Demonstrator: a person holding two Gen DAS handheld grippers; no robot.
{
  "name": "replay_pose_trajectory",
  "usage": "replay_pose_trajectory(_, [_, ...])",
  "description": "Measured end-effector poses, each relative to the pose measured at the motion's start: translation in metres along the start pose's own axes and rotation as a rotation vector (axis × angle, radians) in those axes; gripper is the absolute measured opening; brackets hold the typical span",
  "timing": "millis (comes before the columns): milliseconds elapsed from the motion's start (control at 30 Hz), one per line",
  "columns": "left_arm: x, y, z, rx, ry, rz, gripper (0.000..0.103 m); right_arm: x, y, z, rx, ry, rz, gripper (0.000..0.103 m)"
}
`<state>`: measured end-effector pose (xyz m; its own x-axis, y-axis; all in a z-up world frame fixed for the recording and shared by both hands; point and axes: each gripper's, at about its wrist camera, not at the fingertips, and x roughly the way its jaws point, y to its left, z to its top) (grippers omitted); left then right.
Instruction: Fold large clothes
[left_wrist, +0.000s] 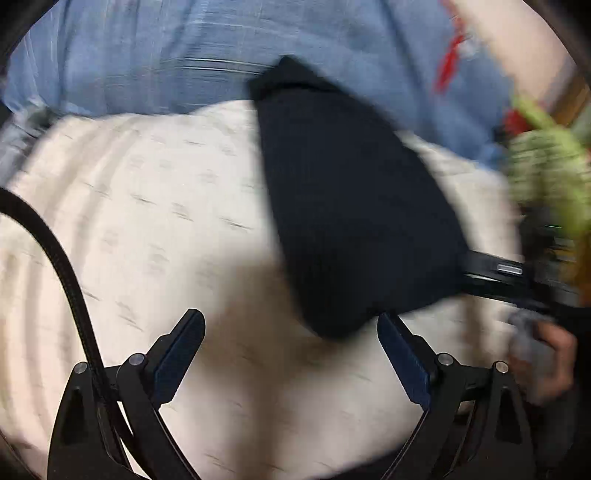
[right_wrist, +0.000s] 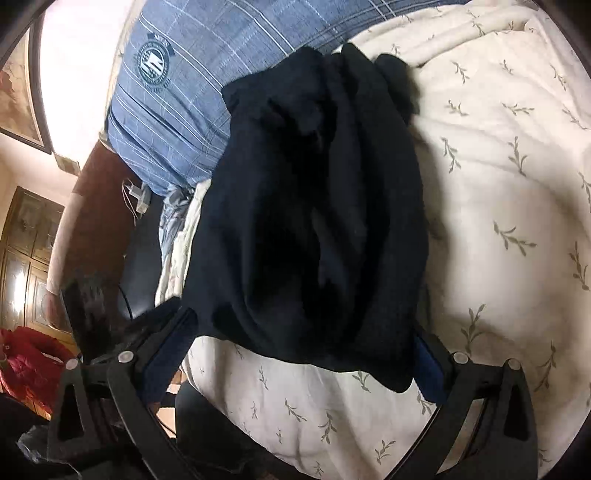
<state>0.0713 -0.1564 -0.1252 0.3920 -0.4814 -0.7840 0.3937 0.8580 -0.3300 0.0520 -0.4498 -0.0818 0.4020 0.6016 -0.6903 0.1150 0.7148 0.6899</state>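
A black garment (right_wrist: 314, 206) lies bunched in a long heap on the cream leaf-print bedspread (right_wrist: 498, 184). In the right wrist view its near hem falls between the wide-apart fingers of my right gripper (right_wrist: 303, 332), which is open; the cloth covers the tip of the right finger. The left wrist view is motion-blurred. There the black garment (left_wrist: 354, 206) stretches from the pillow down to my left gripper (left_wrist: 290, 321), which is open, with the garment's lower end just ahead of its right finger (left_wrist: 402, 350). The right gripper's body (left_wrist: 509, 269) shows at the garment's right edge.
A blue plaid pillow (right_wrist: 177, 92) lies at the head of the bed. Left of the bed are a dark headboard, a charger with cables (right_wrist: 138, 194), a wooden cabinet (right_wrist: 26, 236) and a red jacket (right_wrist: 26, 362). A hand (left_wrist: 546, 354) is at right.
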Motion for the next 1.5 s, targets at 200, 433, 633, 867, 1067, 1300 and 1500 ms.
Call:
replay_pose_trajectory(200, [0.022, -0.014, 0.009, 0.075, -0.006, -0.089, 0.095, 0.005, 0.001, -0.001, -0.016, 0.004, -0.013, 0.103])
replay_pose_trajectory(433, [0.068, 0.002, 0.031, -0.050, 0.072, -0.300, 0.094, 0.006, 0.004, 0.005, -0.031, 0.009, -0.011, 0.103])
replay_pose_trajectory(633, [0.088, 0.014, 0.012, -0.097, 0.163, -0.296, 0.094, 0.024, 0.007, 0.015, -0.008, 0.077, -0.040, 0.103])
replay_pose_trajectory(867, [0.080, 0.017, 0.021, -0.116, 0.100, -0.337, 0.094, 0.018, -0.004, 0.012, 0.050, 0.057, -0.018, 0.103])
replay_pose_trajectory(1067, [0.089, 0.010, 0.048, -0.136, 0.145, -0.295, 0.094, 0.015, -0.004, 0.009, 0.049, 0.042, -0.035, 0.103])
replay_pose_trajectory(1300, [0.099, -0.011, 0.051, -0.033, 0.163, -0.198, 0.052, 0.013, -0.002, 0.008, 0.042, 0.028, -0.107, 0.036])
replay_pose_trajectory(1500, [0.089, -0.031, 0.049, 0.087, 0.137, -0.102, 0.039, 0.008, -0.006, -0.004, 0.103, 0.021, -0.051, 0.024])
